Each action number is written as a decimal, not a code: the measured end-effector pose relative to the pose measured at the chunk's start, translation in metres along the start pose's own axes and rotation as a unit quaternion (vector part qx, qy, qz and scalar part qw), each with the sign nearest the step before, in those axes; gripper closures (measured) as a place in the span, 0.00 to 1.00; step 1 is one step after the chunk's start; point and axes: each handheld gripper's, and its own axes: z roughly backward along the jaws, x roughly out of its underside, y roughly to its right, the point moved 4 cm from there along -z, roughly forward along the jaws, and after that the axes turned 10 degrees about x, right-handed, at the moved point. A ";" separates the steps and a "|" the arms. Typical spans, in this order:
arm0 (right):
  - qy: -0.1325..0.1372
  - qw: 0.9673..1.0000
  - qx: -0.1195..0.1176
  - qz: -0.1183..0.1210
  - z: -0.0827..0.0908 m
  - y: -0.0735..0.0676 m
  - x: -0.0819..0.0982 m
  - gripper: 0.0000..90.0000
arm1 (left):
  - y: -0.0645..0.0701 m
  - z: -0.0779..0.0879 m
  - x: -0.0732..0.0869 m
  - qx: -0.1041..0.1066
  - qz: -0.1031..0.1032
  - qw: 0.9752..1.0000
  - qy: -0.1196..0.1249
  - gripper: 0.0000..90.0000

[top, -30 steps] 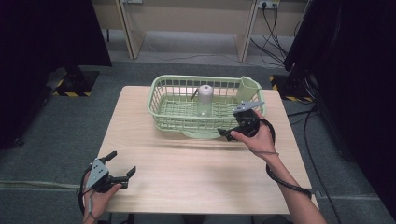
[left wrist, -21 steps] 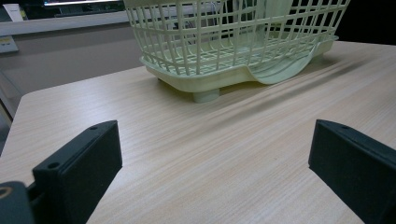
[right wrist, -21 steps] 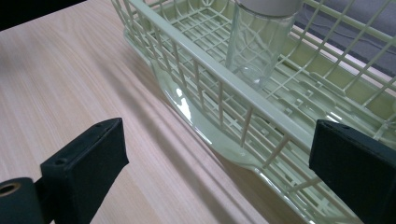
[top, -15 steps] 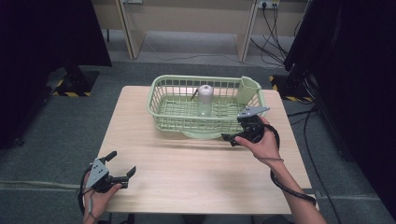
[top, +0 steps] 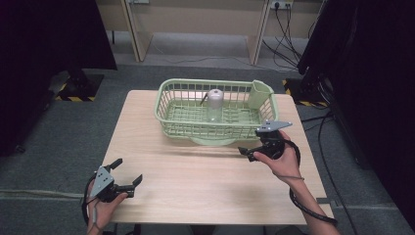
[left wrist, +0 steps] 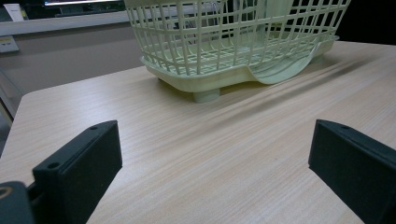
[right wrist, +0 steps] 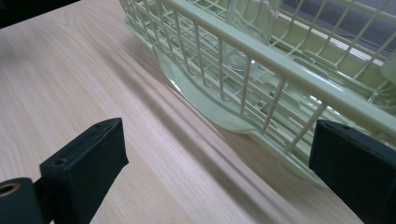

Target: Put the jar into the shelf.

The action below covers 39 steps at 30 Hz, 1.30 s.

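A pale green wire basket (top: 215,131) stands at the far middle of the wooden table (top: 205,181). Inside it a clear bottle (top: 214,104) with a grey top stands upright. My right gripper (top: 250,142) hovers just in front of the basket's right front corner, open and empty. In the right gripper view its jaws stand wide apart, facing the basket's front wall (right wrist: 261,60), with the bottle (right wrist: 247,18) showing behind the bars. My left gripper (top: 129,170) rests open near the table's front left corner. In the left gripper view the basket (left wrist: 219,51) is well ahead of it.
A green cutlery cup (top: 259,94) hangs on the basket's far right corner. Bare tabletop lies between the two grippers. Dark stands and cables (top: 288,24) line the floor beyond the table.
My right gripper has drawn back from the basket toward the table's near side and slightly to the right. The left gripper has stayed still.
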 end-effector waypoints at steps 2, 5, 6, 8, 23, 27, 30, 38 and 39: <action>0.002 1.000 0.002 -0.004 0.002 0.001 0.005 0.05 | 0.000 0.000 0.000 0.000 0.000 1.000 0.000 0.02; 0.002 1.000 0.004 -0.008 0.003 0.001 0.009 0.05 | 0.000 0.000 0.000 -0.001 -0.001 1.000 -0.001 0.02; 0.001 1.000 0.004 -0.009 0.004 0.001 0.011 0.05 | 0.000 0.000 0.000 -0.001 -0.001 1.000 -0.001 0.02; 0.000 1.000 0.006 -0.013 0.004 0.001 0.017 0.05 | 0.000 0.000 0.000 -0.001 0.000 1.000 0.000 0.02; 0.004 0.999 0.015 -0.043 0.008 0.005 0.047 0.05 | 0.000 0.000 0.000 -0.001 -0.001 1.000 0.000 0.02; -0.001 0.999 0.020 -0.050 0.007 0.008 0.060 0.05 | 0.000 0.000 0.000 -0.001 0.000 1.000 0.002 0.02; -0.005 0.998 0.025 -0.051 0.007 0.009 0.064 0.05 | 0.000 0.000 0.000 -0.001 0.000 1.000 0.001 0.02; 0.001 0.997 0.032 -0.065 0.006 0.012 0.080 0.05 | 0.000 0.000 0.000 -0.001 -0.001 1.000 0.001 0.02; 0.001 0.997 0.033 -0.066 0.005 0.013 0.082 0.05 | 0.000 0.000 0.000 -0.001 0.000 1.000 0.001 0.02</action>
